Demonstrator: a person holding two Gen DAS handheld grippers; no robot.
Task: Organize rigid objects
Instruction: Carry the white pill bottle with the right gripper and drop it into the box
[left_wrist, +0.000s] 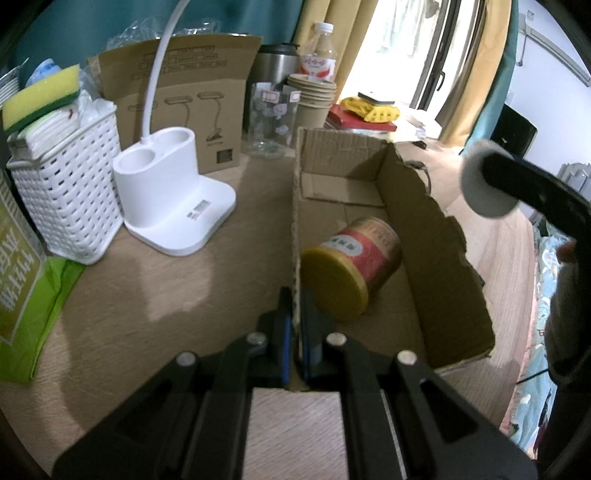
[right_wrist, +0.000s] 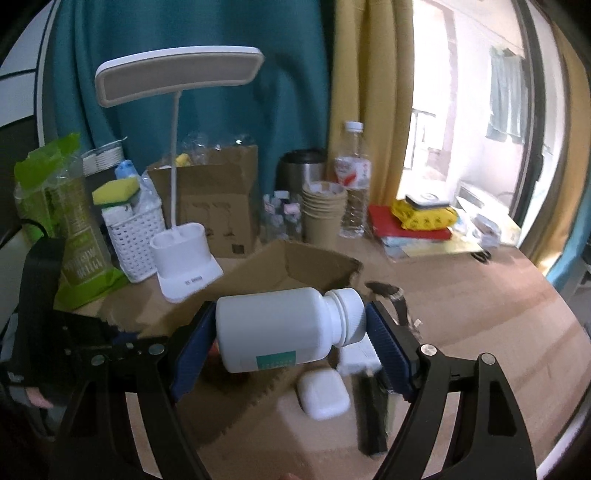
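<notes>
Pinching the near wall of the cardboard box (left_wrist: 439, 236), the left gripper (left_wrist: 295, 310) is fully closed on the cardboard, likely to keep the box from sliding on the table (left_wrist: 166, 295). The right gripper (right_wrist: 291, 332) clamps the white bottle (right_wrist: 284, 328) end to end, jaws wide, above the box rim. A red can (left_wrist: 354, 262) already lies inside the box.

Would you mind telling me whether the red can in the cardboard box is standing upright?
No, the red can lies on its side on the floor of the cardboard box, its yellow lid facing the camera.
</notes>
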